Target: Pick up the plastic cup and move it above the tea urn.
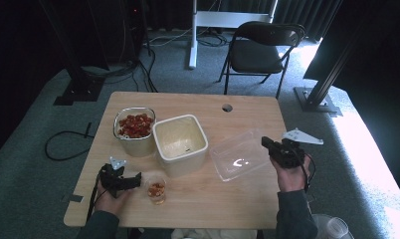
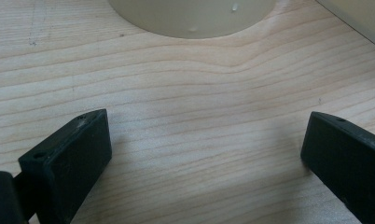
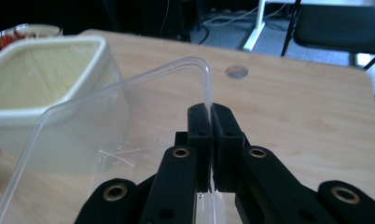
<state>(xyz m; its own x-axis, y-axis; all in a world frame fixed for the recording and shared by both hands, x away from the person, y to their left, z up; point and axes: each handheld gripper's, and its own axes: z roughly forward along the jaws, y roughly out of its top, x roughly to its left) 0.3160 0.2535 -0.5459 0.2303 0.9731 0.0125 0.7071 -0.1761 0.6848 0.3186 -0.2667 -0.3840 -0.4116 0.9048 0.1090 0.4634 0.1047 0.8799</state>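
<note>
As seen in the high view, the right gripper (image 1: 265,143) is pinching the clear plastic lid (image 1: 236,155) beside the cream tub (image 1: 180,143). In the left gripper view, the left gripper (image 2: 206,158) is standing wide open over bare table (image 2: 185,93). In the right gripper view, the jaws are clamping the lid's rim.

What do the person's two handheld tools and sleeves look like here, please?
Both the left tool and right tool are black, two-jawed, each topped by a grey three-cornered plate, with dark cables trailing. Brass-coloured rivets mark the right tool's linkage. The sleeves are dark grey-green.
</note>
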